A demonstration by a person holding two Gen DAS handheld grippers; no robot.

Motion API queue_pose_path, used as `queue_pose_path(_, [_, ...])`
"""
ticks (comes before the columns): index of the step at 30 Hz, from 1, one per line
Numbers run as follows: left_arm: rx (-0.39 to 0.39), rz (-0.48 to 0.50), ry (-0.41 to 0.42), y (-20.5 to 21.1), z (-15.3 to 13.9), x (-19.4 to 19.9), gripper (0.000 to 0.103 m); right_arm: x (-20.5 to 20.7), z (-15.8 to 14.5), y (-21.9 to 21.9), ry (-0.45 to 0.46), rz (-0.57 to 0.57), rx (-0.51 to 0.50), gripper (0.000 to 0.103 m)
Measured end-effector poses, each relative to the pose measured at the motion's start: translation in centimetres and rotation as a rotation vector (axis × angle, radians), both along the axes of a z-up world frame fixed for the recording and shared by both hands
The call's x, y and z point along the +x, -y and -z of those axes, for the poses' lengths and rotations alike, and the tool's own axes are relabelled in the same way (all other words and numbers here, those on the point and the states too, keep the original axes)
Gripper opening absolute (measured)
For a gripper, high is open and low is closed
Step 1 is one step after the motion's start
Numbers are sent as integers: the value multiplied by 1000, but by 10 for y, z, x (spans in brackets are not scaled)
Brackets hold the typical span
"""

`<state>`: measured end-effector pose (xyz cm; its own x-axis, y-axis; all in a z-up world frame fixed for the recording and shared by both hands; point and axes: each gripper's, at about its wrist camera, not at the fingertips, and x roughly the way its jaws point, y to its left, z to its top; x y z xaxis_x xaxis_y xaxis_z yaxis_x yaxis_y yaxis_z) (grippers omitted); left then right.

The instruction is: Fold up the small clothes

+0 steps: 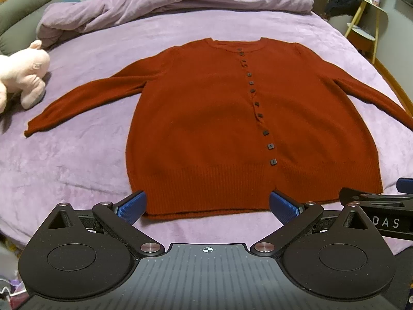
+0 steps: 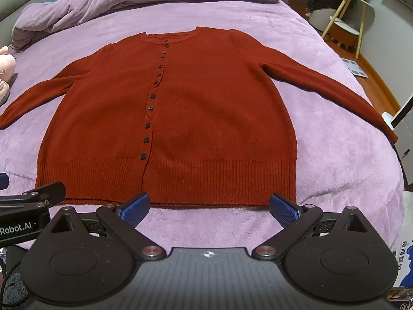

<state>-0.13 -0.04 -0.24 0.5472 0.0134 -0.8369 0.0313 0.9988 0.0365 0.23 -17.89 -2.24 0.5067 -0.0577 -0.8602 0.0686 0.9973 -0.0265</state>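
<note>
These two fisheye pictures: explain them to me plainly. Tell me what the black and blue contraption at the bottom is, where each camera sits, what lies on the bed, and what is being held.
Each picture comes from a camera mounted on a handheld two-finger gripper, looking forward along its fingers. A person carries one in each hand. The left gripper fills the bottom of the left wrist view; the right gripper does the same in the right wrist view. The blue parts are its finger pads.

On the purple bed cover a red cardigan lies flat, buttoned, sleeves spread. A pink plush toy sits at the left, a bunched duvet behind.

Nothing is held: both grippers are wide open near the hem.
</note>
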Motion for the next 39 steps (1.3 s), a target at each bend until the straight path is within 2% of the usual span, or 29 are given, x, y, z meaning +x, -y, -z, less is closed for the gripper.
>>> queue_pose_path(39, [-2, -8, -10, 0, 1, 0, 103, -3, -1, 5, 9, 20, 4, 99])
